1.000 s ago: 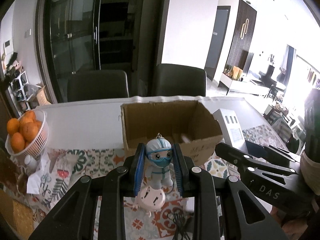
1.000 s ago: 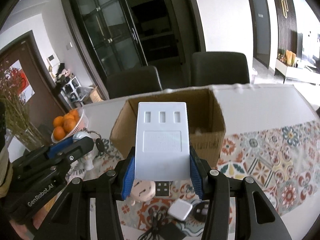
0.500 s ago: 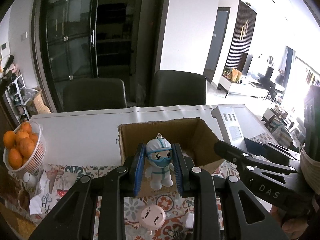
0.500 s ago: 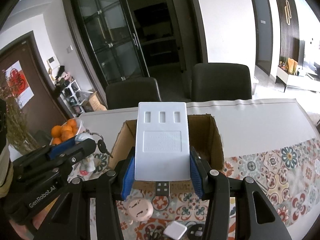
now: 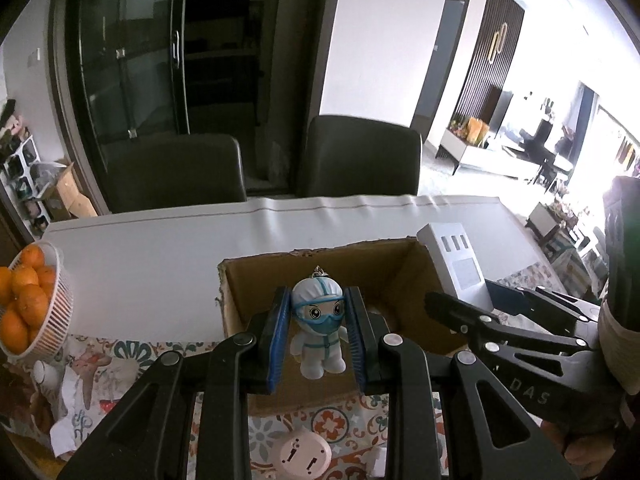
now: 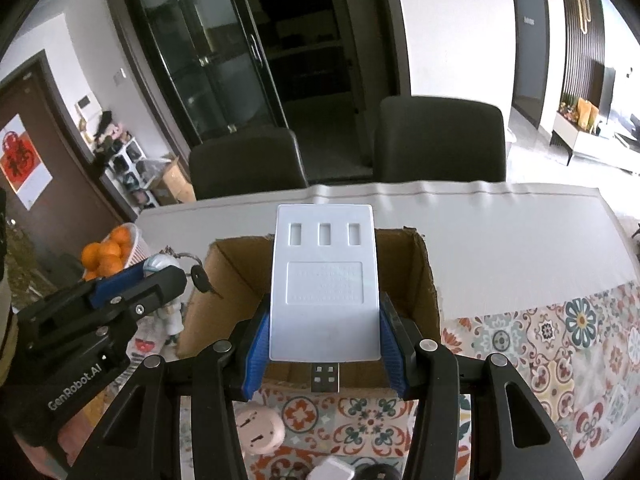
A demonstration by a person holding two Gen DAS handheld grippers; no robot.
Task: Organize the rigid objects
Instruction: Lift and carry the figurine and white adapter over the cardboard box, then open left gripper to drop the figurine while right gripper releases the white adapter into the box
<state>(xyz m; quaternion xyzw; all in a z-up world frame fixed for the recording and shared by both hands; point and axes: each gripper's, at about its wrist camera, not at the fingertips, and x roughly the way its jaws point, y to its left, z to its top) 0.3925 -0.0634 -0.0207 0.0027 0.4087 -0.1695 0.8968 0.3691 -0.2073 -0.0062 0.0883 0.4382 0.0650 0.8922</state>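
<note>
Left gripper (image 5: 319,336): clamped on the smooth white-and-blue plastic masked figurine keychain (image 5: 319,326).
Right gripper (image 6: 324,344): clamped on the flat white rectangular plastic USB hub (image 6: 324,286).
Ahead: open brown corrugated cardboard box (image 6: 424,276), both items held over it.
Below: round pink plastic plug (image 5: 303,454) on patterned cloth.

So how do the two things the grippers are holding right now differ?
The left gripper holds a small rounded figurine in a white suit with blue goggles and mask; the right gripper holds a flat white rectangular USB hub.
The figurine has a keyring on its head; the hub has three slots and a USB plug at its near end.
The hub spreads its fingers wider than the figurine does.
Both are clamped upright before the open cardboard box.
</note>
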